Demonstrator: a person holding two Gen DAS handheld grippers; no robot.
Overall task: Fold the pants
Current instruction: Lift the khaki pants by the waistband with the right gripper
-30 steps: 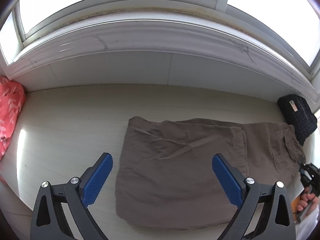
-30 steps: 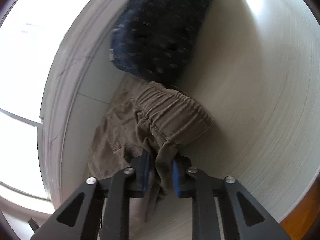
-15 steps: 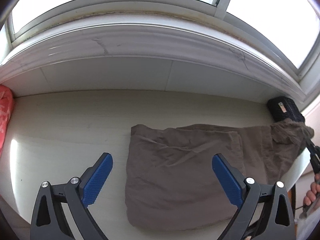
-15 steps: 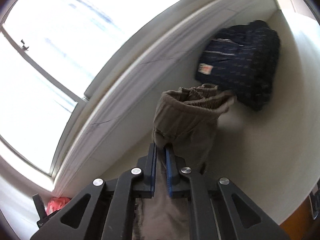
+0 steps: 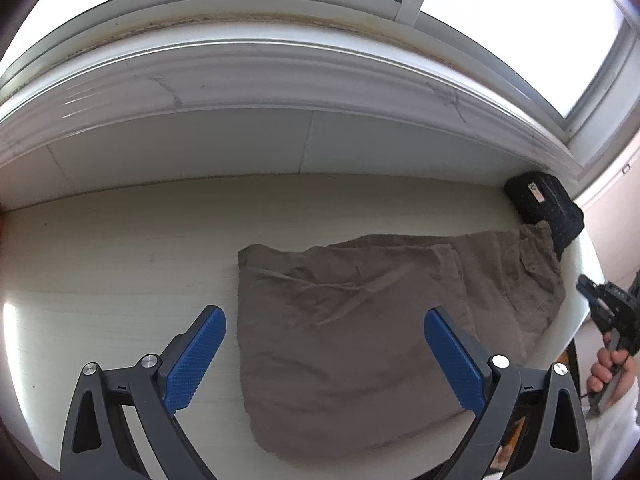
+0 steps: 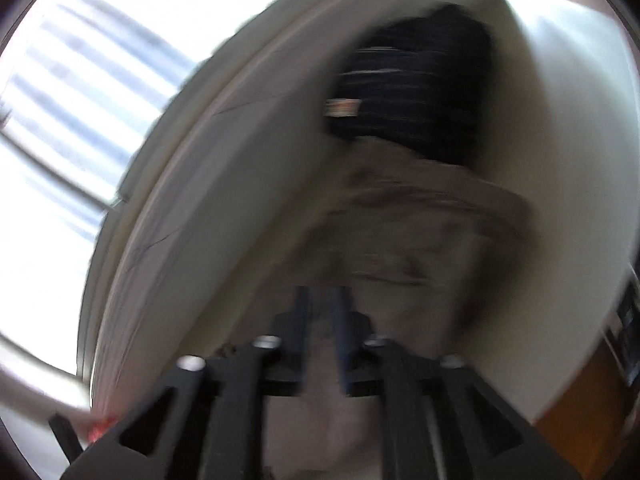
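Observation:
Brown pants [image 5: 360, 320] lie folded lengthwise on the pale table [image 5: 120, 260], with the waist end at the right beside a dark bundle. My left gripper [image 5: 324, 314] hovers over the near left part of the pants, blue pads wide open and holding nothing. My right gripper [image 5: 584, 282] shows at the right edge, just off the waist end and apart from the cloth. In the blurred right wrist view the right gripper [image 6: 322, 292] has its jaws opening, with a gap between the pads. The pants [image 6: 420, 240] lie on the table beyond the pads and are not gripped.
A dark blue folded garment [image 5: 544, 208] sits at the back right corner, touching the pants' waist end. A white window sill [image 5: 280, 80] runs along the table's far side. A person's hand [image 5: 608, 368] holds the right gripper handle past the table's right edge.
The right gripper lifted the waist end while shut on it, then let go and drew back. The waist end has dropped onto the table. The left view shifted slightly right.

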